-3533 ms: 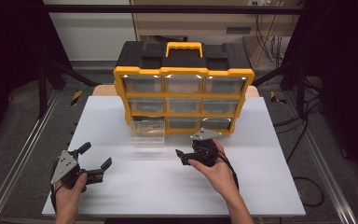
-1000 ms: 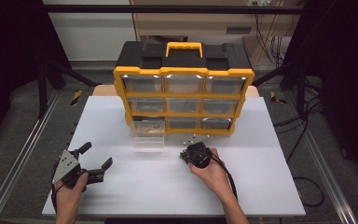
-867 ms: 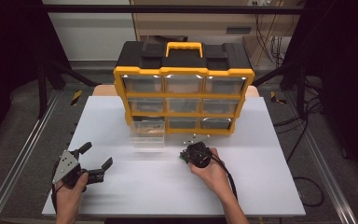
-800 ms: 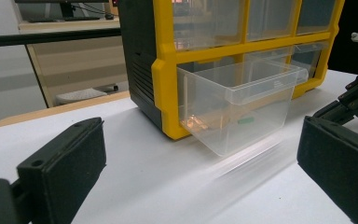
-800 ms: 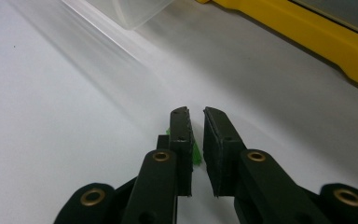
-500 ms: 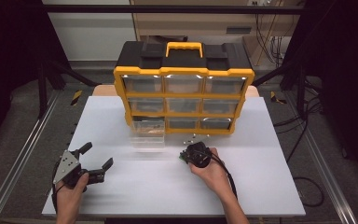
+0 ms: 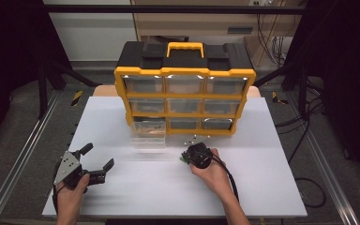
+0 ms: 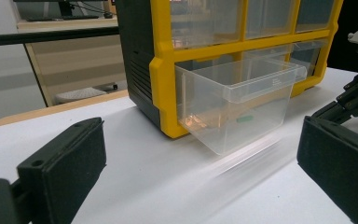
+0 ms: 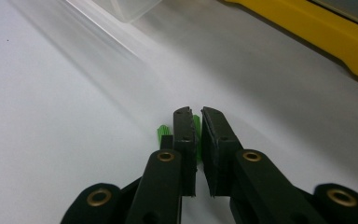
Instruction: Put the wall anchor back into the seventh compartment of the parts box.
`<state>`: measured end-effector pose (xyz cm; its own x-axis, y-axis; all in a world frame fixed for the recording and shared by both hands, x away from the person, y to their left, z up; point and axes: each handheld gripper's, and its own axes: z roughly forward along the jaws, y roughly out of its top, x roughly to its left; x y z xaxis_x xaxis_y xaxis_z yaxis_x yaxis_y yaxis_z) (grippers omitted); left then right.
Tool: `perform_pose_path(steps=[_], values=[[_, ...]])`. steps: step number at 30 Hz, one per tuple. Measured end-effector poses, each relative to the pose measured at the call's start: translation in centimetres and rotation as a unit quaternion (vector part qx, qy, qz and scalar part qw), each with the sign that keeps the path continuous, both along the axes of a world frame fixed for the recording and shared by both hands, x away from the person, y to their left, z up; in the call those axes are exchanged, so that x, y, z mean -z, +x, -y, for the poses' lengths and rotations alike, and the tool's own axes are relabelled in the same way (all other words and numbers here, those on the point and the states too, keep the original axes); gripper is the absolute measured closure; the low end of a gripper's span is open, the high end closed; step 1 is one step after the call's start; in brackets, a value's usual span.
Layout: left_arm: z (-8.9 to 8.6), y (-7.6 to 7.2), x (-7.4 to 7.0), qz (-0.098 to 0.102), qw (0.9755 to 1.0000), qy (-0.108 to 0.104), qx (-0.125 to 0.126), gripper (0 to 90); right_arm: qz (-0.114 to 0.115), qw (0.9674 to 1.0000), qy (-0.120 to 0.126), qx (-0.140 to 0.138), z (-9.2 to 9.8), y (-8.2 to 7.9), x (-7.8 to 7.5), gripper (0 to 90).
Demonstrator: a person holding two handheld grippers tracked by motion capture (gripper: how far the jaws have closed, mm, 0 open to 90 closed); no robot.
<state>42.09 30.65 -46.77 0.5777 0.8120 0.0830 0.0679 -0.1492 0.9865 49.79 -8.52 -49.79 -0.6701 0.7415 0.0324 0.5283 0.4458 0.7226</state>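
The green piece [image 9: 196,135] sits pinched between the nearly closed jaws of the right gripper [image 9: 198,114], low centre of the frame, tips down on the worktop [image 9: 51,116]. The left gripper [image 7: 93,161] rests wide open, lower left.

A drawer cabinet [image 7: 184,89] stands at the upper middle of the desk [image 7: 272,187], a pulled-out drawer [image 7: 148,134] before its lower left corner, the right gripper [image 7: 186,157] at centre just right of that drawer, the left gripper [image 7: 97,161] at lower left.
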Motion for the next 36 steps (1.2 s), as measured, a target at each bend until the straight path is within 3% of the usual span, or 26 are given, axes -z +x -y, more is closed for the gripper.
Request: perform_pose_path(steps=[7, 16, 22, 33, 36], values=[[-0.1, 0.0, 0.0, 0.001, 1.0000, -0.002, -0.001, 0.9, 0.010, 0.9999, 0.011, -0.001, 0.1, -0.2, -0.3, 84.7], [-0.1, -0.1, -0.1, 0.001, 1.0000, -0.002, -0.002, 0.9, 0.045, 0.9976, 0.053, 0.004, 0.8, -0.8, -1.6, 84.7], [-0.2, 0.1, -0.1, 0.001, 1.0000, -0.002, -0.005, 0.9, 0.080, 0.9918, 0.100, 0.001, 1.3, -1.3, -3.0, 84.7], [-0.5, 0.1, 0.0, 0.000, 0.9999, -0.003, -0.012, 1.0, 0.112, 0.9840, 0.139, -0.009, 0.9, -2.3, -5.5, 84.7], [-0.5, 0.0, -0.1, 0.000, 0.9999, -0.003, -0.012, 1.0, 0.116, 0.9834, 0.139, -0.012, 0.6, -2.3, -6.2, 84.7]])
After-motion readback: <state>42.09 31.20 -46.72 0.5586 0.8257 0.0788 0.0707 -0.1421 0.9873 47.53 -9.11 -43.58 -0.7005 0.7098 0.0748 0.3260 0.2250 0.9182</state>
